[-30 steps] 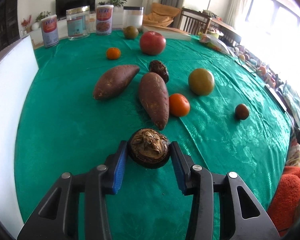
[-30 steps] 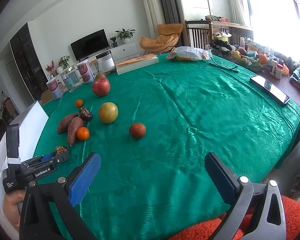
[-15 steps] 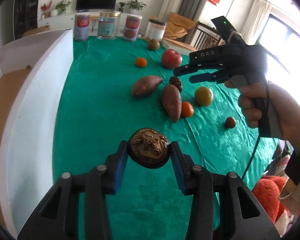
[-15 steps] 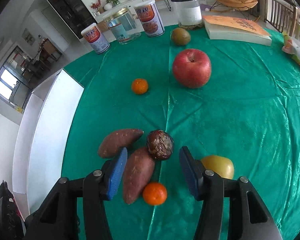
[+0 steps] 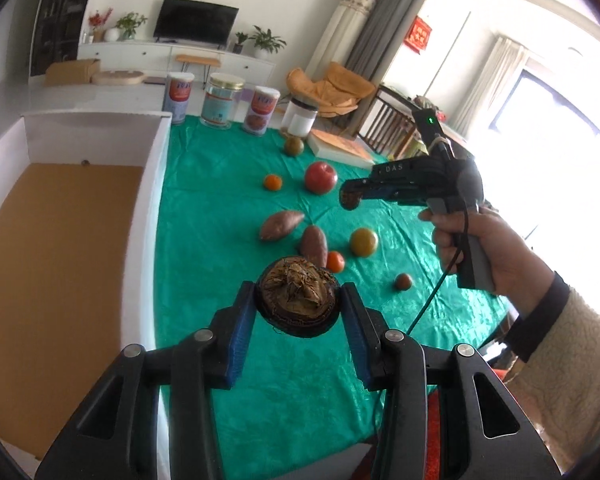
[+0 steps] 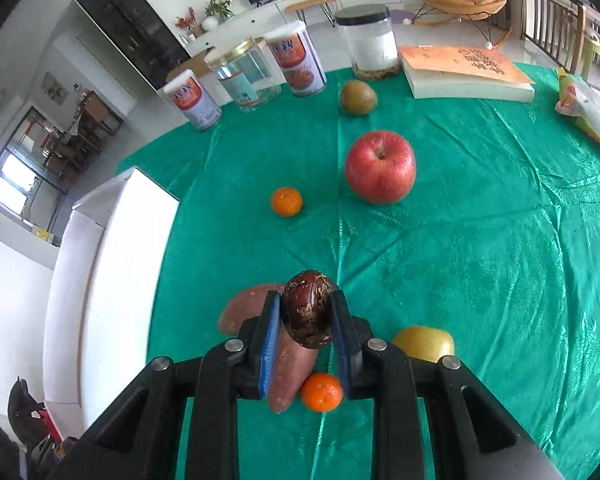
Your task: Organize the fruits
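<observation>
Both grippers hold dark, scaly brown fruits.
The right gripper clamps an oval mottled fruit, long axis toward twelve o'clock; the left gripper grips a round fibrous-topped fruit.

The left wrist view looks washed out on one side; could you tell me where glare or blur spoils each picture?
Left wrist view: the window at right is blown out white, and the white box edge is slightly smeared. Right wrist view: evenly lit and sharp, with only sheen on the green tablecloth and fisheye bending at the edges.
</observation>
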Available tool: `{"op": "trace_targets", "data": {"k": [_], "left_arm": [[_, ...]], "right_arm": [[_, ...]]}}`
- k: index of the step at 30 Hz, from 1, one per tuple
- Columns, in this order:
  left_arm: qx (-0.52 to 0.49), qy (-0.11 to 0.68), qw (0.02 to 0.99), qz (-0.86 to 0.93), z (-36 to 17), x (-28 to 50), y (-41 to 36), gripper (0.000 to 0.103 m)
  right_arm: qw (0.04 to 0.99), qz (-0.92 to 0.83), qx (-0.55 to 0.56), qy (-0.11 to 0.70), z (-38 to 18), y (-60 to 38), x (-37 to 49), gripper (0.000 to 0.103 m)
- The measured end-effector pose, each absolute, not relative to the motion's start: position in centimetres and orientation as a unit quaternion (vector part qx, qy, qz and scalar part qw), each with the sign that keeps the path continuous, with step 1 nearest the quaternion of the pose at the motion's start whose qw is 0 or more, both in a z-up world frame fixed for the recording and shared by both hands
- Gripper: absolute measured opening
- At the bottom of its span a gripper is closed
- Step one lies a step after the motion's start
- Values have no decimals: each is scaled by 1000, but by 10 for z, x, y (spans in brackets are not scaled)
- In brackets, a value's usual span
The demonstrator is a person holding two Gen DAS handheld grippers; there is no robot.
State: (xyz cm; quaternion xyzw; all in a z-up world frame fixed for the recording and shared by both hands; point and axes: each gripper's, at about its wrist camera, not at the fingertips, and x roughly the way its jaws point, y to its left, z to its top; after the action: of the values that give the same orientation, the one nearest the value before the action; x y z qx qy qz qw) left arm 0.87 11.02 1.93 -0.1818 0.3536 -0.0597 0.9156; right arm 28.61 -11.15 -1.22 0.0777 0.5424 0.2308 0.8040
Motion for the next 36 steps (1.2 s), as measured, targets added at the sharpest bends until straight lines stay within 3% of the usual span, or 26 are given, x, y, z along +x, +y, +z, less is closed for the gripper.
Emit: {"op": "trace_targets", "data": {"k": [8, 14, 19, 21, 25, 30, 34, 36], "left_arm": [[-180, 352, 914, 93, 33, -54, 197, 44], [-201, 397, 878, 175, -16, -72, 238, 44], [-228, 404, 869, 173, -28, -77, 239, 48], [-228, 395, 875, 165, -22, -75, 232, 61], [-217, 377, 889, 146, -11, -57, 212, 67], [-170, 350, 914, 119, -4, -34, 177, 67], [-127, 325, 929, 123, -2, -19, 154, 68], [-88, 315, 934, 147, -5, -12, 143, 75]], "right_arm": [[713, 459, 102, 520, 33, 20, 168, 25], [660, 518, 44, 543, 0, 123, 103, 25], [677, 494, 27, 545, -18, 136, 100, 29], [691, 488, 35, 532, -11, 124, 105, 31], [730, 468, 58, 495, 17, 78, 113, 33], [817, 373, 31, 438, 25, -16, 104, 78], [868, 234, 36, 437, -15, -122, 104, 79], [880, 145, 50, 450, -36, -182, 106, 79]]}}
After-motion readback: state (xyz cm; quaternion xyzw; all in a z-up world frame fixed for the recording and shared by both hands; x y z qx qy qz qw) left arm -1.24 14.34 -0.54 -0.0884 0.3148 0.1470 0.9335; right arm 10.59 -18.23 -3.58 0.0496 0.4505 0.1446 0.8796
